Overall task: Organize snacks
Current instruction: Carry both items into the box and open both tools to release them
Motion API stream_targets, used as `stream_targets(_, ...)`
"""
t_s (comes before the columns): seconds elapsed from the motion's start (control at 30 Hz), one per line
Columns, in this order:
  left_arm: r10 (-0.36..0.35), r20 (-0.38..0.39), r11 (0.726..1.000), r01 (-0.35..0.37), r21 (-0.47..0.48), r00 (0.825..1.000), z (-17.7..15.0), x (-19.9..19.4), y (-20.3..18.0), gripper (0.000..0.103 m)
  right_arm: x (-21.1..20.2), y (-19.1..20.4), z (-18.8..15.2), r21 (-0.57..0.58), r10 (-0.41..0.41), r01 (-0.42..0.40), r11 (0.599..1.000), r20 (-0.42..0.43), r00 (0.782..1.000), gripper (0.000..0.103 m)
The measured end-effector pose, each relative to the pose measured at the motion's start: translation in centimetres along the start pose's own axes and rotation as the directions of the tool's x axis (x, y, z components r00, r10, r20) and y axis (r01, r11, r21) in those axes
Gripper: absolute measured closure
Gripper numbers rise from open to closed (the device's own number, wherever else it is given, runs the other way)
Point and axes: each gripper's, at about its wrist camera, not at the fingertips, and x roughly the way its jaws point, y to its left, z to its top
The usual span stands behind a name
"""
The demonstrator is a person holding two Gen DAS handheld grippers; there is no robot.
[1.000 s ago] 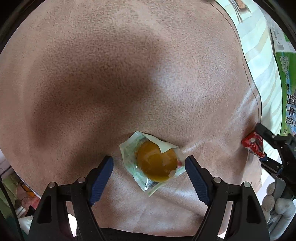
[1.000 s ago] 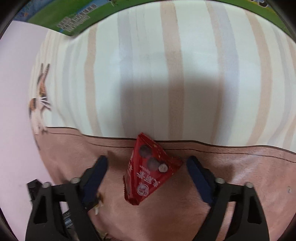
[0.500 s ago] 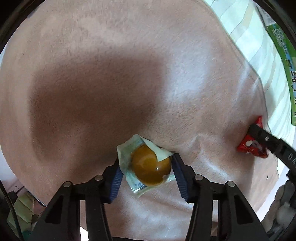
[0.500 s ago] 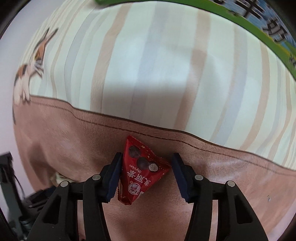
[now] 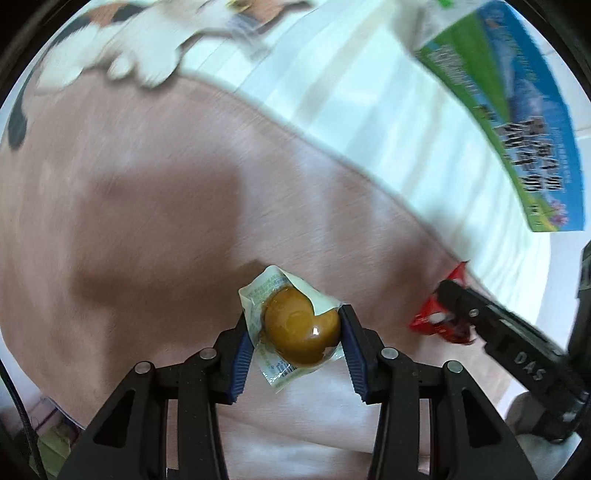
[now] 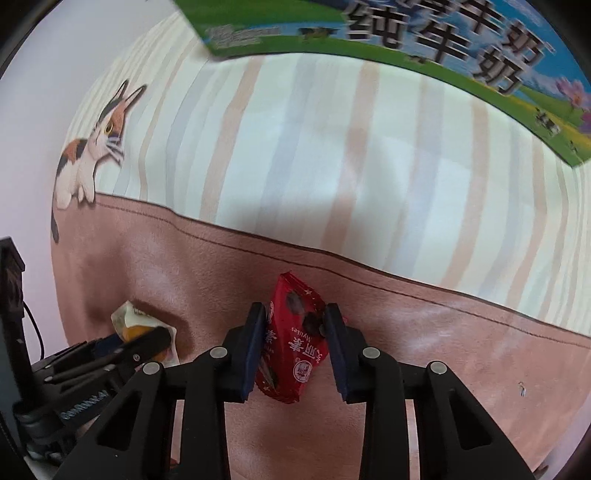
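Left gripper (image 5: pixel 295 332): jaws clamped on the egg packet (image 5: pixel 300 331), blue pads pressing both sides of the brown egg at lower centre of the left wrist view.
Egg packet: sits squarely between the pads, its clear wrapper poking out above and below them; over the pink cloth (image 5: pixel 147 206).
Right gripper (image 6: pixel 294 328): jaws closed tight on the red snack packet (image 6: pixel 293 343), lower centre of the right wrist view.
Red snack packet: pinched at its middle, top corner sticking out past the fingertips, bottom hanging back between the fingers.
Cross view: the red packet shows at the right edge of the left view, the egg packet at lower left of the right view.
Background: striped cloth (image 6: pixel 332 166) with a cat print (image 6: pixel 92 147); green-blue milk carton (image 6: pixel 406 33) along the top.
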Motion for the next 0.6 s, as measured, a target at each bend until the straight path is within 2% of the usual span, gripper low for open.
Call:
stream_targets(0.2,-0.069,0.050,0.995,0.065,0.073,0.996,1.3,-4.0,-3.5,0.062,-4.9,-2.0,0.0,0.053,0.074,-0.078,0.995,0.082,0.994,0.068)
stream_targets(0.27,-0.101,0.072,0.990,0.092,0.111,0.992,3.0,-5.9,-5.7,0.062,-7.5,-2.4,0.1,0.062,0.104,-0.112,0.992,0.123,0.987,0.068)
stream_targets(0.43,-0.173,0.132,0.959,0.137,0.246,0.976,7.3,-12.3,-12.8,0.062,-14.5,-3.7,2.0,0.045,0.130,-0.145,0.988,0.252,0.959,0.068)
stream_targets(0.6,-0.212,0.185,0.928,0.139,0.345,0.960,11.2,-15.5,-17.9,0.062,-20.1,-4.6,6.0,0.045,0.145,-0.173,0.984,0.373,0.916,0.068)
